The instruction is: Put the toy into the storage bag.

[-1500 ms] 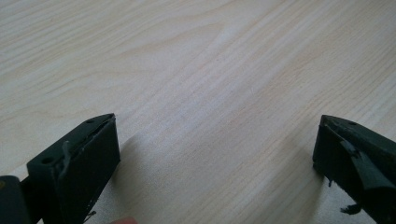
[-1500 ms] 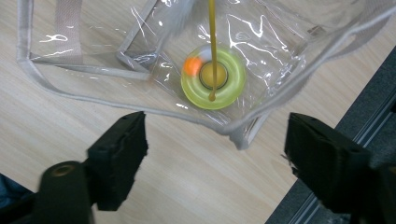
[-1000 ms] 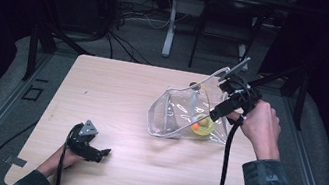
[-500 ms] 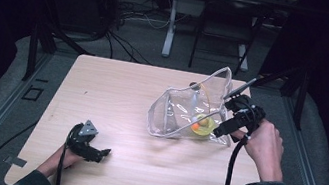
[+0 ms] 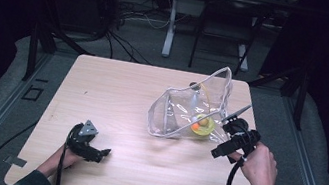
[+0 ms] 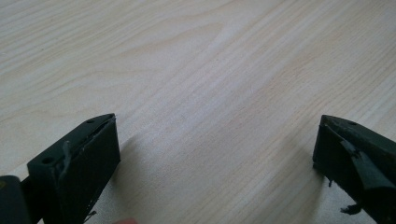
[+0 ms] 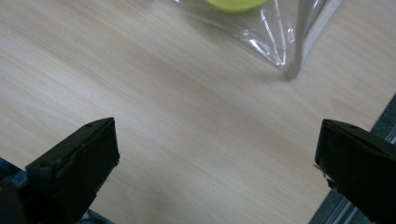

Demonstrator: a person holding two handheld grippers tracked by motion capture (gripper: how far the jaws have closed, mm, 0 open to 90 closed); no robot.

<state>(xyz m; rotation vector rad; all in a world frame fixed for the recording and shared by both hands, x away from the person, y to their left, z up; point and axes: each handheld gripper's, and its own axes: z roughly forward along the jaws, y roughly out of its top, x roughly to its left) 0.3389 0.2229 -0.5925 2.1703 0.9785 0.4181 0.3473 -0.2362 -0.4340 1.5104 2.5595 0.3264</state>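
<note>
Counter (image 5: pixel 126 96): pale wood-grain top, seen from above with dark floor and cables beyond its far edge.
Clear plastic bag (image 5: pixel 190 109): stands on the right half of the counter, its mouth rim raised and tilted; one bottom corner also appears at the top of the right gripper view (image 7: pixel 289 42).
Yellow object (image 5: pixel 201 128): lies inside the bag near its lower right corner, with a small orange spot beside it; what it is cannot be told.
Right tool (image 5: pixel 226 142): held in the right hand (image 5: pixel 259 164) just beside the bag's right corner, apart from it; jaws spread wide with bare counter between them (image 7: pixel 215 158).
Left tool (image 5: pixel 92 150): held in the left hand (image 5: pixel 68 157) low over the counter's near left part, well apart from the bag; jaws spread wide over bare wood (image 6: pixel 215 154), gripping nothing.
</note>
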